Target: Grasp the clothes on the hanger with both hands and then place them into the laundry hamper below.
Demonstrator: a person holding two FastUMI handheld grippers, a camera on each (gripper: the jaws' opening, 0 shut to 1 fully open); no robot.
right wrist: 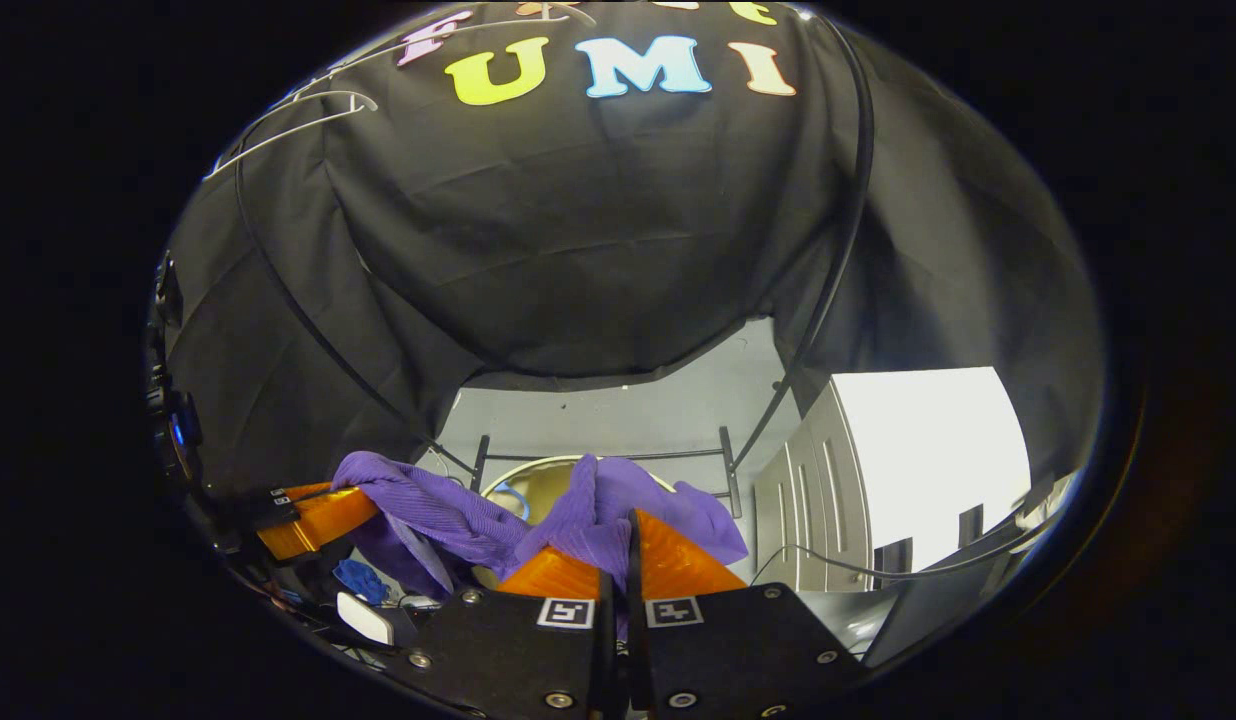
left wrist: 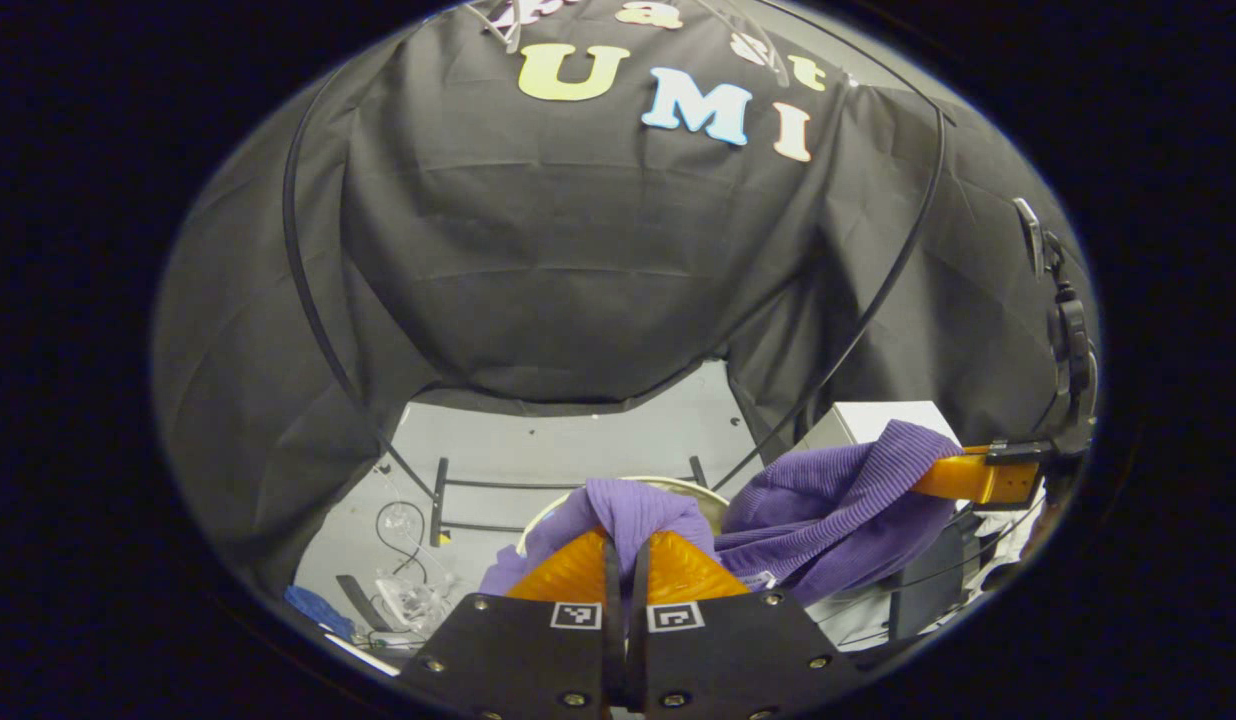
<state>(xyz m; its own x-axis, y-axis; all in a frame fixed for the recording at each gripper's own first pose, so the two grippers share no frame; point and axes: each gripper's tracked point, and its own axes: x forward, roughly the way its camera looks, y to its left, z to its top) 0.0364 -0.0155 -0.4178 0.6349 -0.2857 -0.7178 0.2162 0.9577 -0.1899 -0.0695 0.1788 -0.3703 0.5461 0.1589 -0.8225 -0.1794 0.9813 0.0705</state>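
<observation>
Left gripper view
- Left gripper: fingers closed to a narrow slit, a fold of the garment pinched between them.
- Garment: purple knit, off the hanger, slung between both grippers above the hamper.
- Right gripper: at right, farther off, its fingers buried in the other end of the cloth; they appear closed on it.
- Hamper: pale round rim directly beyond the left fingers, mostly hidden by cloth.
- Floor: grey, with a dark metal frame behind the hamper.

Right gripper view
- Right gripper: fingers all but together, purple fold held between them.
- Garment: drapes from the right fingers across to the left gripper.
- Left gripper: at left, farther off, cloth wrapped over its fingertips.
- Hamper: open mouth visible just behind and below the sagging middle of the cloth.
- Cabinet: white, at right, well apart.

Judgement
- Step: carrying stage; garment gripped at both ends, not yet in the hamper.
- Next move: lower both ends over the hamper mouth together, then open both sets of fingers so the cloth falls inside rather than over the rim.
</observation>
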